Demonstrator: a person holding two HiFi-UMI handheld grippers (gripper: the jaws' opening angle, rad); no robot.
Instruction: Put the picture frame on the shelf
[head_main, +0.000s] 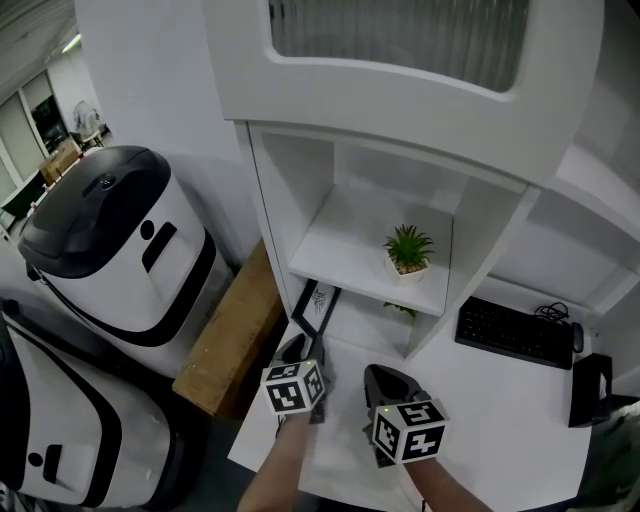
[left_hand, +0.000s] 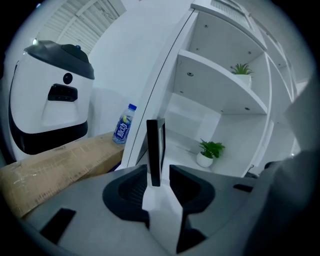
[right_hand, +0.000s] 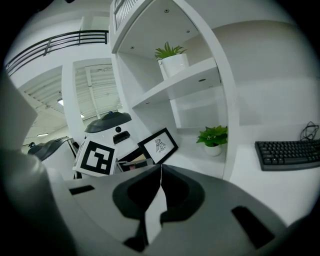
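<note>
Black-rimmed, the picture frame stands tilted at the desk's left edge, just in front of the shelf unit's lower opening. The left gripper has its jaws clamped on the frame's near edge. The right gripper hovers just beside it over the desk's front edge, jaws pressed together on nothing. A potted plant sits on the shelf above.

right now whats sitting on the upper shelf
One small potted plant stands near the right end of the upper shelf; nothing else shows. The spot behind its pot is covered. The picture frame is in the left claw.
</note>
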